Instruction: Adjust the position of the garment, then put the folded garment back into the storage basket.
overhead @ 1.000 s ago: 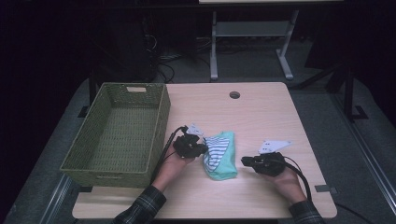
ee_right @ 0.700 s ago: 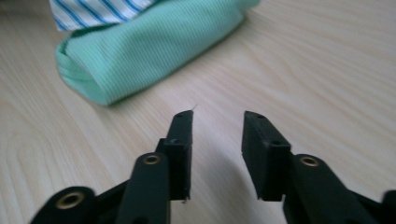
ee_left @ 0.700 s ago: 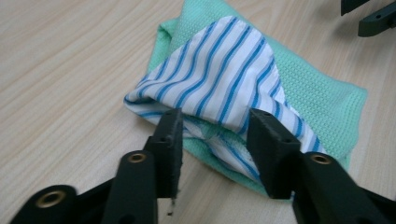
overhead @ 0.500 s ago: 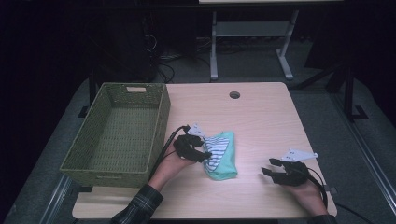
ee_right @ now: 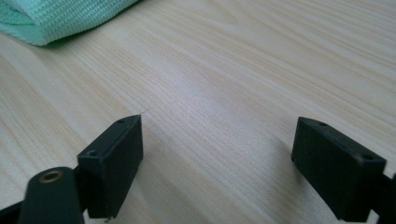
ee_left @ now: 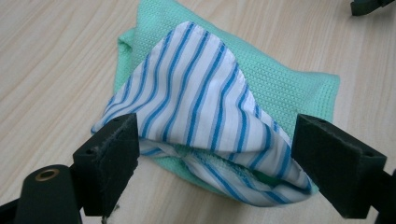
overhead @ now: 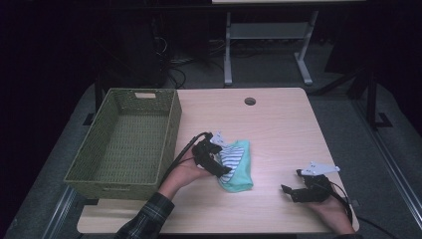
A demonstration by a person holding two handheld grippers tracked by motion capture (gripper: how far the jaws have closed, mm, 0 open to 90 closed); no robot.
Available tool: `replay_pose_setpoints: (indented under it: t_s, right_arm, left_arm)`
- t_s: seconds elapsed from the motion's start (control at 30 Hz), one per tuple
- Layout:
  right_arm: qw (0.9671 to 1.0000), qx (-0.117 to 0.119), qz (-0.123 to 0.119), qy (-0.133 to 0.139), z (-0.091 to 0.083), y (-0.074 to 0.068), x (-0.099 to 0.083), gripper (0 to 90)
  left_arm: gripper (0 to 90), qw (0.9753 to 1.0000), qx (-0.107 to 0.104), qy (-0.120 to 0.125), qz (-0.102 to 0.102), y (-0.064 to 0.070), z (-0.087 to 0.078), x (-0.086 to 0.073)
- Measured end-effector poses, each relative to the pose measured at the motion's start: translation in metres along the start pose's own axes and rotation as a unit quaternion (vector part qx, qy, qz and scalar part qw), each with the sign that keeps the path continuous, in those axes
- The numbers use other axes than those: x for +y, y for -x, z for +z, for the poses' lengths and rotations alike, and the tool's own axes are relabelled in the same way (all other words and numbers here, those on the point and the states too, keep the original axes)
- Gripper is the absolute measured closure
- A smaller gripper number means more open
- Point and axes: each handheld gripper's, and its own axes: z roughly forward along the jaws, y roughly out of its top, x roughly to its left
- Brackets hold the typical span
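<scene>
Fingers of the left gripper (ee_left: 210, 154) stood apart, straddling the striped cloth (ee_left: 196, 93) on the green towel (ee_left: 289, 88), apparently to grasp it, while the right gripper (ee_right: 215, 154), fingers also apart, rested over bare tabletop (ee_right: 233, 70).

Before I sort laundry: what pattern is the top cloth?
White with blue stripes; the top cloth shows best in the left gripper view.

Light wood counter (overhead: 278, 129), round cable hole (overhead: 250, 101) near the far edge. Green woven basket (overhead: 124, 142) sits on the left side, overhanging the left edge. Folded green cloth (overhead: 243, 172) lies mid-counter, striped blue-white cloth (ee_left: 201, 93) on top of it.
</scene>
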Motion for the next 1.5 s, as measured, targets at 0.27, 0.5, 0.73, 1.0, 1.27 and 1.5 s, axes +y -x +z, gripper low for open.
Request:
replay_pose_setpoints:
  t_s: [0.27, 0.5, 0.73, 1.0, 1.27, 1.5]
  right_arm:
    - [1.0000, 0.000, -0.001, 0.000, 0.000, 0.000, 0.000, 15.3]
    - [1.0000, 0.002, -0.003, 0.000, 0.000, 0.000, 0.000, 14.6]
    - [1.0000, 0.003, -0.003, -0.002, 0.000, 0.000, 0.000, 13.4]
    - [1.0000, 0.003, -0.003, -0.003, 0.000, 0.000, 0.000, 13.0]
    - [1.0000, 0.003, -0.003, -0.002, 0.001, 0.000, 0.000, 13.0]
    - [1.0000, 0.003, -0.003, -0.002, 0.001, 0.000, 0.000, 13.0]
  left_arm:
    - [13.3, 0.9993, -0.008, -0.029, 0.023, 0.000, 0.015, 0.000]
    - [13.3, 0.9975, -0.012, -0.063, 0.032, 0.003, 0.033, -0.003]
    - [13.1, 0.9966, -0.015, -0.069, 0.041, 0.002, 0.038, -0.006]
    - [12.3, 0.9958, -0.016, -0.079, 0.043, 0.002, 0.041, -0.006]
    - [24.6, 0.9962, -0.019, -0.080, 0.028, 0.001, 0.037, -0.006]
    - [61.2, 0.9966, -0.012, -0.080, 0.018, 0.003, 0.033, -0.004]
